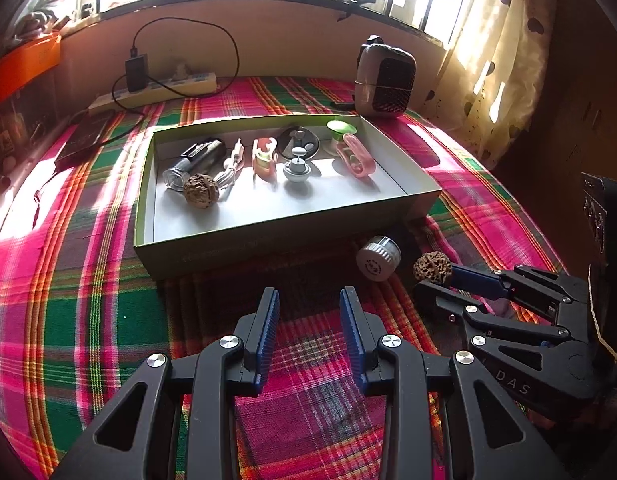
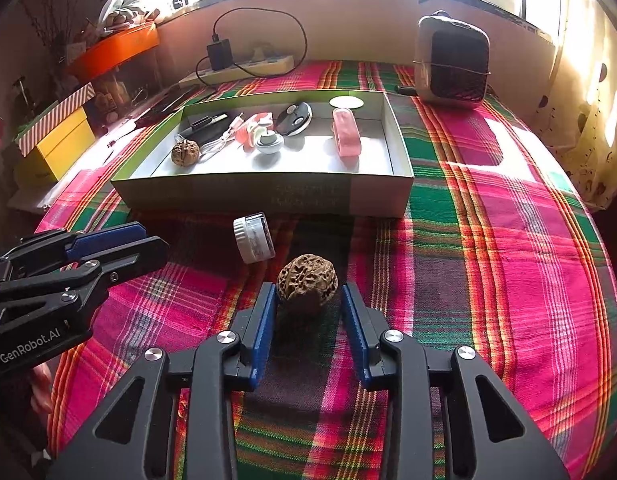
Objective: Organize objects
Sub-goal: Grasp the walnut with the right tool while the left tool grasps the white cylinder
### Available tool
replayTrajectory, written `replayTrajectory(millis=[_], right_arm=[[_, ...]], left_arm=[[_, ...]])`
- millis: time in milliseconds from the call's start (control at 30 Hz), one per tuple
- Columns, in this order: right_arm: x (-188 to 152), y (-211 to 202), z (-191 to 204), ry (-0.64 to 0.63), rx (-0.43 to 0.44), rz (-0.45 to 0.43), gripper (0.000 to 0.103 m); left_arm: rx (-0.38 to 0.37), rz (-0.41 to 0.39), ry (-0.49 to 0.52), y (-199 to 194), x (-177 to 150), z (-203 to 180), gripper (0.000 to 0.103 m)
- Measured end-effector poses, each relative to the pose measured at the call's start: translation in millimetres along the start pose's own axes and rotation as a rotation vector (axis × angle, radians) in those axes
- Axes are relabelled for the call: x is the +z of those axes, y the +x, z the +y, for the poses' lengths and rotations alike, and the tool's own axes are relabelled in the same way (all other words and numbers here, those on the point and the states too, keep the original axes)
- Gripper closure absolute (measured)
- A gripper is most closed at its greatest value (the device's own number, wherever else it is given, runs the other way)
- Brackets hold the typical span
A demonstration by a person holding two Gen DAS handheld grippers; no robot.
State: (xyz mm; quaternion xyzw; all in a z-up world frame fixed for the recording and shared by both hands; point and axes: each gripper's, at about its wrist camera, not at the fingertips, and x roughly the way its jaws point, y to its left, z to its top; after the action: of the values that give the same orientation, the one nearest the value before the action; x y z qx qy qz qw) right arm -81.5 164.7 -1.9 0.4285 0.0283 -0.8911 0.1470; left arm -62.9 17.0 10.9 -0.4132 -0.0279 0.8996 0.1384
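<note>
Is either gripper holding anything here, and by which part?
The right gripper has its fingertips around the walnut's sides; contact can't be confirmed. The left gripper is open and empty.

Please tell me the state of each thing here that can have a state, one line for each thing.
Left tool: open, empty.
Right tool: open around the walnut, not yet shut.
Walnut: on the cloth, outside the box.
Box: open, no lid, partly filled.
Small jar: capped, lying on its side.
</note>
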Motion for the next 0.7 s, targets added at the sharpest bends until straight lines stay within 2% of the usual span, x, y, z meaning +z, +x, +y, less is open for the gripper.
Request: replayTrajectory(millis=[333,400,700], right_arm=[[-3,-5,-20,0.018,-0.022,-0.002,0.072],[-4,-7,-25,0.025,-0.031,-0.003,0.072],[-7,-12,-39,0.032,-0.044,-0.002,0.072]], left_arm=[[-0.073,0.027,0.051,16,12,-23,0.070],[-0.074,0.035,0.063,20,12,-29,0.068],[-0.049,0.049,0.073,34,18,-36,0.067]])
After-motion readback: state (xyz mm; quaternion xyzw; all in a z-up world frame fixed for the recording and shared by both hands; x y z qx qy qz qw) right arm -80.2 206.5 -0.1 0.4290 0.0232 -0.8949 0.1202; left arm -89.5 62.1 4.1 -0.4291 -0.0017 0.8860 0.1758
